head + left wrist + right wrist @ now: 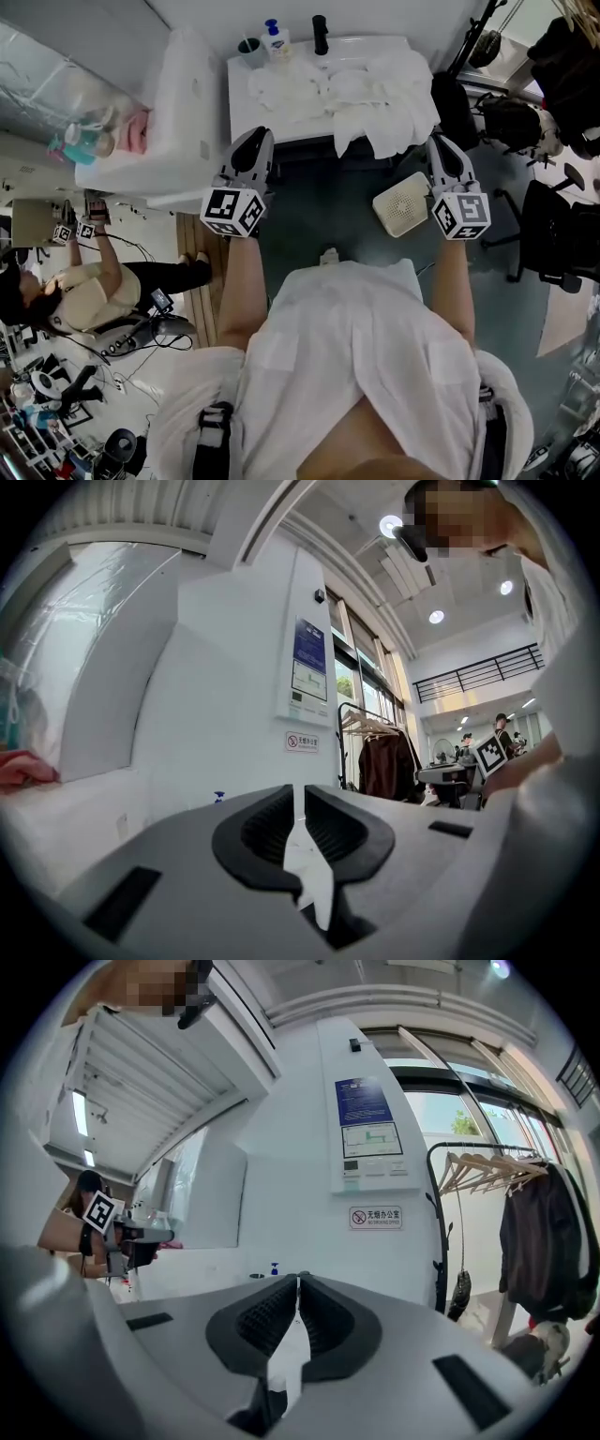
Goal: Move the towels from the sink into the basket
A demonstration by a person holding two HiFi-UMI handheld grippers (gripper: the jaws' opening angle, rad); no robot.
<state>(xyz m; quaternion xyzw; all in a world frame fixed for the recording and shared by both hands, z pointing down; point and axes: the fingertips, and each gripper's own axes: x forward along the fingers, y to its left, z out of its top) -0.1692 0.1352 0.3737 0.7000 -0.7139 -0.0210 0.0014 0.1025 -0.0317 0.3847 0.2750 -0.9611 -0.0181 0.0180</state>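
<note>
Several white towels [347, 94] lie heaped in the white sink [236, 103] at the top of the head view; one hangs over its front edge. A white perforated basket [401, 203] sits on the floor below the sink, next to my right gripper [442, 142]. My left gripper [254, 138] is held in front of the sink's left end. Both stay short of the towels and hold nothing. The left gripper [302, 794] shows only a thin slit between its jaws. On the right gripper [298, 1281] the tips touch. Both gripper views face the white wall, with no towel in them.
A soap bottle [276, 39], a cup [251, 49] and a black faucet [321, 33] stand at the back of the sink. A white bathtub-like unit [183, 103] is to its left. A seated person [84, 291] is far left, and black chairs [553, 234] stand at right.
</note>
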